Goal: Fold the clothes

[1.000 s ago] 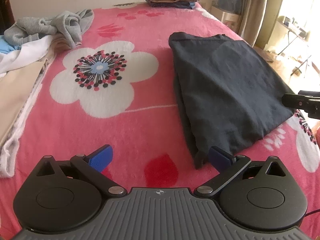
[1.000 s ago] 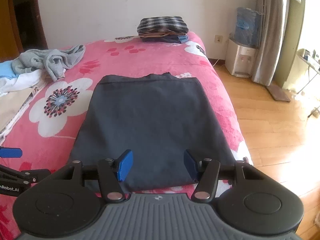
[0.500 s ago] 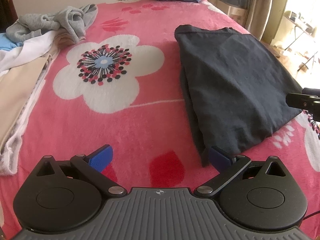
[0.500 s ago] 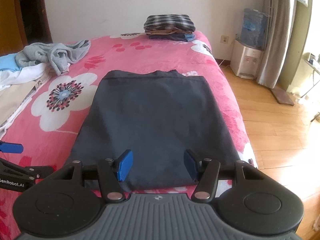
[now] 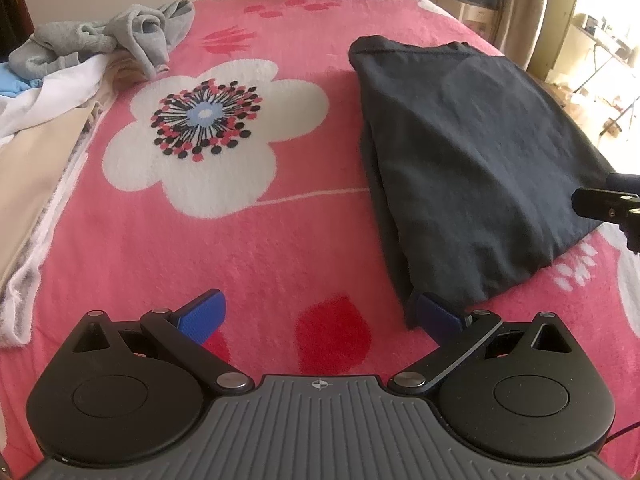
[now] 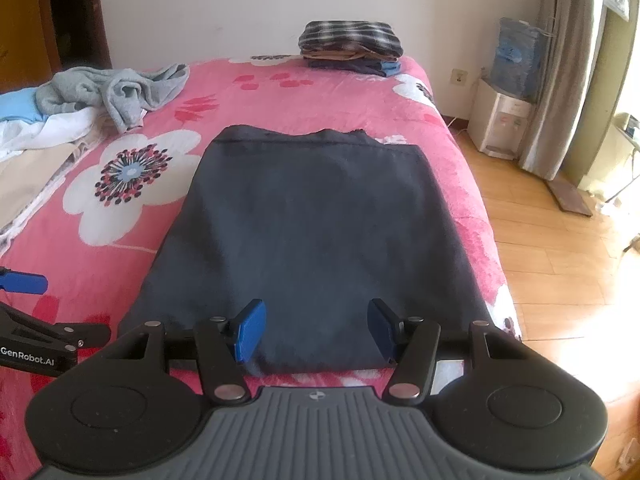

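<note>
While both grippers hover at the near edge, the pink flowered bedspread (image 6: 248, 92) fills the scene, running back to the white wall, with a big white blossom (image 5: 208, 136) printed left of centre. On it lies the dark garment (image 6: 316, 232), already doubled over into a broad rectangle, its far hem toward the wall, its near edge toward the cameras, its right side close to the mattress edge above the wooden floor (image 6: 552, 248).

Over on the left side of the bed sits the loose heap: a crumpled grey sweatshirt (image 5: 120, 36) on top, white cloth (image 5: 52, 92) and beige cloth (image 5: 36, 152) spreading beneath it. At the far end, against the wall, a stack of folded clothes (image 6: 350, 46) waits, plaid piece uppermost.

Now the tools. The right gripper (image 6: 314, 330) sits over the garment's near edge, its 2 blue pads spread apart with dark cloth showing between them; nothing pinched. The left gripper (image 5: 320, 312) is spread wider still, hanging over bare pink bedspread at the garment's near left corner. Its right pad (image 5: 436, 314) sits just at that corner's folded edge; whether it touches the cloth, I cannot tell. Its left pad (image 5: 202, 314) is well clear of any clothing.
</note>
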Motion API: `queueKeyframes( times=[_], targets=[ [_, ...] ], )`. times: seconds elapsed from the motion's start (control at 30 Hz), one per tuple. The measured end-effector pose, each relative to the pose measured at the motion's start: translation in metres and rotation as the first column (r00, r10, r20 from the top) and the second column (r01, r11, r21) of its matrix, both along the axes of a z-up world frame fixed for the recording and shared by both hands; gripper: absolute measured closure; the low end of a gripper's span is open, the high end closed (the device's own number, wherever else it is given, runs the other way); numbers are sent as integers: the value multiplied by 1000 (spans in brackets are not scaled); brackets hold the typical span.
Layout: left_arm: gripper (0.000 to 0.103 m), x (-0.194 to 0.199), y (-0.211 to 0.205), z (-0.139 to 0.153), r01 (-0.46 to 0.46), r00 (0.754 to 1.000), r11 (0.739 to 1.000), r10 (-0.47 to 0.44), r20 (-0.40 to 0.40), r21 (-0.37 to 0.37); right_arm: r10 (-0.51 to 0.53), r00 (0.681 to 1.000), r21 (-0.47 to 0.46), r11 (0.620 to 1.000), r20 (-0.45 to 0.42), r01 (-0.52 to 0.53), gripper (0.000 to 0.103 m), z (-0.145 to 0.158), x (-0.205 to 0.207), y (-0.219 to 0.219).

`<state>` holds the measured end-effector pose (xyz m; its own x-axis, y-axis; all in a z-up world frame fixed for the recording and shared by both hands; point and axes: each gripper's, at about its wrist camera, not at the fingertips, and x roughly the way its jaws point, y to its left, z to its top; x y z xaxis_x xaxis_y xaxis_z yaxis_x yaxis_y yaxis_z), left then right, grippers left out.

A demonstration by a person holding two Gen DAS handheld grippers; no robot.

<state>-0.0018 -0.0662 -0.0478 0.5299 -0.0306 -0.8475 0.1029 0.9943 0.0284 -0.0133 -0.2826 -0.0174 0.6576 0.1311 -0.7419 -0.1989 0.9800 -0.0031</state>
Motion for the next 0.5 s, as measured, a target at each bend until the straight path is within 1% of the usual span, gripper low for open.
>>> queueKeyframes(
  times=[0.13, 0.5],
  targets=[
    [0, -1, -2, 0, 5, 1000, 1000, -5, 1, 0, 11, 1000, -12, 1000, 2, -11, 43, 0, -1, 1],
    [0, 0, 2, 4, -18, 1000, 998, 19, 21, -53, 11, 1000, -16, 1000, -7, -11, 43, 0, -1, 2]
  ],
)
